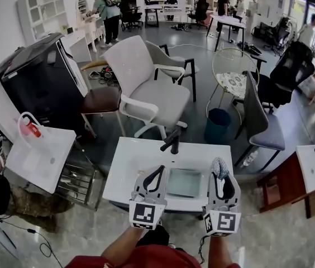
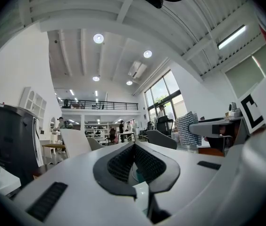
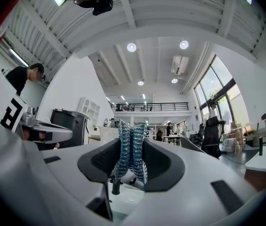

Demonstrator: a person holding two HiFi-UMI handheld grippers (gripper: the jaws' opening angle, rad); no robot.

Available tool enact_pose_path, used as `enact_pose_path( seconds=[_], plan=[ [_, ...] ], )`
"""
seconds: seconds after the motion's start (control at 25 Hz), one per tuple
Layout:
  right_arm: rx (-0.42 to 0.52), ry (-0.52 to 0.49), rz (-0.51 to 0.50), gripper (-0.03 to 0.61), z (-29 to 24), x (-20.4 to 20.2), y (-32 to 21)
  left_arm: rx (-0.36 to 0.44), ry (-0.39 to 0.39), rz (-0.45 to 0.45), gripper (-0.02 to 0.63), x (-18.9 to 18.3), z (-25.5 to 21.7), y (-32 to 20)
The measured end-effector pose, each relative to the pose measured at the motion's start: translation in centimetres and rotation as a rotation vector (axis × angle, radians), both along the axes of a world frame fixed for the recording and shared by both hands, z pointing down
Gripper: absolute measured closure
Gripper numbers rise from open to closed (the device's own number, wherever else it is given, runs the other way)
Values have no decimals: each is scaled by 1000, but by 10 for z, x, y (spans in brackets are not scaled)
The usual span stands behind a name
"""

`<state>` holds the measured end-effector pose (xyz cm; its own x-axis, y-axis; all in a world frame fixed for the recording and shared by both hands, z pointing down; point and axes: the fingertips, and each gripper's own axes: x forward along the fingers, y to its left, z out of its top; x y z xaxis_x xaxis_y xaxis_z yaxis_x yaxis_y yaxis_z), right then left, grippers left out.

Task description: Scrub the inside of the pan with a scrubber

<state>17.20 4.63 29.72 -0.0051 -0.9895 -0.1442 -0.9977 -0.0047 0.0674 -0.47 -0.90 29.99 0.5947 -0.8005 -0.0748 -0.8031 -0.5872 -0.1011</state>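
**Head view.**
- White sink counter (image 1: 125, 169), at 6 o'clock in the frame. Its square grey-green basin (image 1: 184, 183) is sunk in the middle, and a black faucet (image 1: 173, 141) stands at the basin's 12 o'clock.
- Left gripper (image 1: 161, 170), at 9 o'clock of the basin, over the counter top. Its jaws are drawn together into a closed loop, tips touching, with nothing held.
- Right gripper (image 1: 220, 178), at 3 o'clock of the basin. It is clamped on the scrubber (image 1: 219, 167), a grey mesh wad that stands up past the jaw tips.
- Pan: cannot be told apart from the basin.
- White chair (image 1: 138, 80), at 12 o'clock beyond the counter.
- Teal bin (image 1: 218, 125), at 1 o'clock.
- Black cabinet (image 1: 37, 82), at 10 o'clock.
- Second white sink (image 1: 37, 161), at 9 o'clock, with a red bottle (image 1: 32, 129) on its far corner.

**Left gripper view.**
- Dark ribbed pads (image 2: 119, 163) converge and meet at the far tip, with no object between them.
- A sliver of white and teal shows through the gap below the tips.
- The scrubber appears at 3 o'clock, held up beside the other gripper's grey body.
- The black cabinet sits at 9 o'clock, and the white chair is just beside it.

**Right gripper view.**
- The jaws are pressed on the blue-silver scrubber from both sides. It is folded upright between the pads and rises above them.
- The faucet shows as a dark post beneath the scrubber, at 6 o'clock.
- The left gripper's body lies at 9 o'clock.
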Motion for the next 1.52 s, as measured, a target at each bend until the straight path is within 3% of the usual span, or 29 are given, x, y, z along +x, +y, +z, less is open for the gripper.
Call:
enact_pose_path(
  seconds=[0.32,0.64,0.72,0.88,1.16,1.52],
  plan=[
    [10,43,-10,414,-11,-17,-107,59,31,-15,600,-17,-13,-109],
    [-18,55,-10,413,-3,-24,-168,66,41,-31,600,-26,-14,-167],
    [-20,59,-7,413,-2,-20,-178,74,47,-31,600,-24,-15,-175],
    [-31,43,-33,413,4,-10,-194,-26,54,-52,600,-15,-7,-185],
    [-41,25,-69,413,7,22,-206,-28,55,-93,600,9,-7,-186],
    [-69,27,-118,413,20,35,-212,-47,29,-129,600,22,7,-184]
  ],
)
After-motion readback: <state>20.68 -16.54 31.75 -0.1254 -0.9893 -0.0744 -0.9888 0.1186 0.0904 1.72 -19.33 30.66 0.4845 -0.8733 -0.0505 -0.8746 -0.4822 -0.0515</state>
